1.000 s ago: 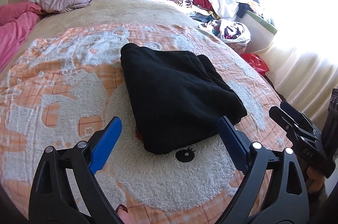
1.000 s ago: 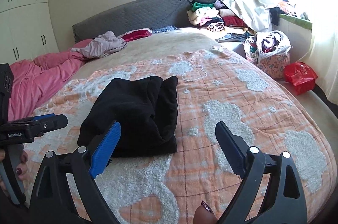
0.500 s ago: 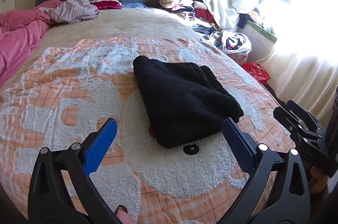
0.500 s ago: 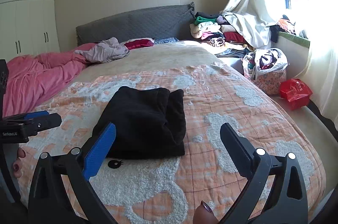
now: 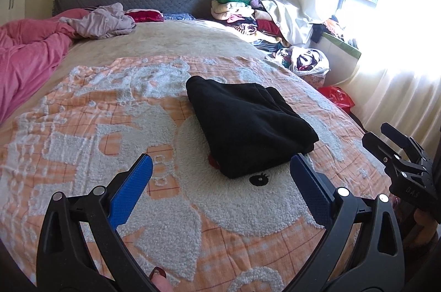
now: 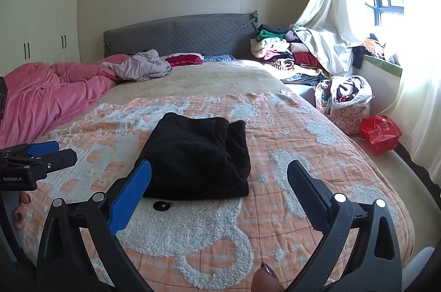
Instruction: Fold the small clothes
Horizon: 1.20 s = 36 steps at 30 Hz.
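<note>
A black garment (image 5: 248,124) (image 6: 197,157) lies folded into a thick rectangle on the orange and white blanket (image 5: 82,140) (image 6: 303,159) that covers the bed. My left gripper (image 5: 220,179) hovers open in front of it, blue pads wide apart, nothing between them. My right gripper (image 6: 219,183) is open too, held back from the garment's near edge with nothing in it. Each gripper shows at the edge of the other's view: the right gripper (image 5: 397,151) on the right, the left gripper (image 6: 41,157) on the left.
A pink duvet (image 5: 30,55) (image 6: 46,93) and a crumpled mauve garment (image 5: 104,20) lie at the bed's far left. Stacked clothes (image 6: 278,52) sit by the grey headboard (image 6: 179,35). A floral bag of clothes (image 6: 344,104) and a red bag (image 6: 380,129) stand on the floor, right.
Both grippers have drawn back from the folded garment and tilted up, so it looks smaller and more wall and window show. Both stay open.
</note>
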{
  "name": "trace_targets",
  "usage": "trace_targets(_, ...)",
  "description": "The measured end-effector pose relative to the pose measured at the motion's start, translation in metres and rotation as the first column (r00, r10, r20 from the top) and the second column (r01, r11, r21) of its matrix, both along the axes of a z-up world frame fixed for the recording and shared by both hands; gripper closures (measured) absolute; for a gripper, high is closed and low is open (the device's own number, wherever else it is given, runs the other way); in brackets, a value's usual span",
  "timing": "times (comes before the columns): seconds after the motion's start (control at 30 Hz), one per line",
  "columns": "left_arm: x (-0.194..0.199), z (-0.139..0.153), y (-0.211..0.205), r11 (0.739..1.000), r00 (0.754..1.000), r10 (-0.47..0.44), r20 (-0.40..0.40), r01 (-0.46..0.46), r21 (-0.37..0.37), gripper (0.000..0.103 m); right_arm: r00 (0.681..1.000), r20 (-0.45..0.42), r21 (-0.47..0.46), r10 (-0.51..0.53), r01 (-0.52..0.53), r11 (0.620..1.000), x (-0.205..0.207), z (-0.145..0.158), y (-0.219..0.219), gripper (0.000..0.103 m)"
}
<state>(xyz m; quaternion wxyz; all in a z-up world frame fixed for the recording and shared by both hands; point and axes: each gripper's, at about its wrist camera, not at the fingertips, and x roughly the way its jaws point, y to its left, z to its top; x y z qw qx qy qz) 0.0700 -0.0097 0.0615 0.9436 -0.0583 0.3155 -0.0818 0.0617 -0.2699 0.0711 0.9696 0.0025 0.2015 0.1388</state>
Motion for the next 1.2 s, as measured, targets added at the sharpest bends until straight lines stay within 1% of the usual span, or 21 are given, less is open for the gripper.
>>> trace_targets(0.13,-0.01,-0.006,0.003,1.0,1.0,0.006,-0.003,-0.006,0.0,0.01,1.0,-0.007,-0.014,-0.01,0.01,1.0,-0.008,-0.007,0.002,0.005)
trace_targets(0.27,-0.018,-0.017,0.006,1.0,1.0,0.006,-0.021,-0.005,0.006,0.01,0.999,-0.035,-0.029,-0.022,0.021,0.999,-0.013,-0.02,0.002,0.005)
trace_targets(0.43,-0.026,-0.036,0.007,1.0,0.999,0.007,-0.053,-0.007,0.016,0.01,0.996,-0.079,-0.024,-0.047,0.045,0.999,-0.017,-0.041,0.0,0.005)
trace_targets(0.53,-0.029,-0.05,0.009,1.0,0.996,0.007,-0.085,-0.007,-0.006,0.01,0.992,-0.117,-0.011,-0.052,0.051,0.999,-0.018,-0.057,0.001,0.005)
trace_targets(0.67,-0.031,-0.061,0.008,1.0,0.996,0.013,-0.093,-0.012,0.015,0.01,0.989,-0.133,-0.039,-0.066,0.062,0.997,-0.017,-0.076,0.007,0.005)
trace_targets(0.73,-0.031,-0.065,0.009,1.0,0.995,0.015,-0.101,-0.014,0.01,0.01,0.988,-0.143,-0.044,-0.063,0.057,0.997,-0.016,-0.082,0.01,0.005)
trace_targets(0.83,-0.03,-0.069,0.009,1.0,0.994,0.016,-0.104,-0.016,0.004,0.009,0.989,-0.143,-0.033,-0.047,0.042,0.999,-0.015,-0.086,0.013,0.005)
trace_targets(0.93,-0.03,-0.073,0.008,1.0,0.994,0.019,-0.106,-0.017,0.019,0.009,0.989,-0.144,-0.026,-0.034,0.031,0.999,-0.015,-0.089,0.014,0.005)
trace_targets(1.2,-0.029,-0.077,0.009,0.999,0.993,0.026,-0.118,-0.024,0.022,0.009,0.987,-0.157,-0.047,-0.028,0.02,0.999,-0.013,-0.096,0.02,0.005)
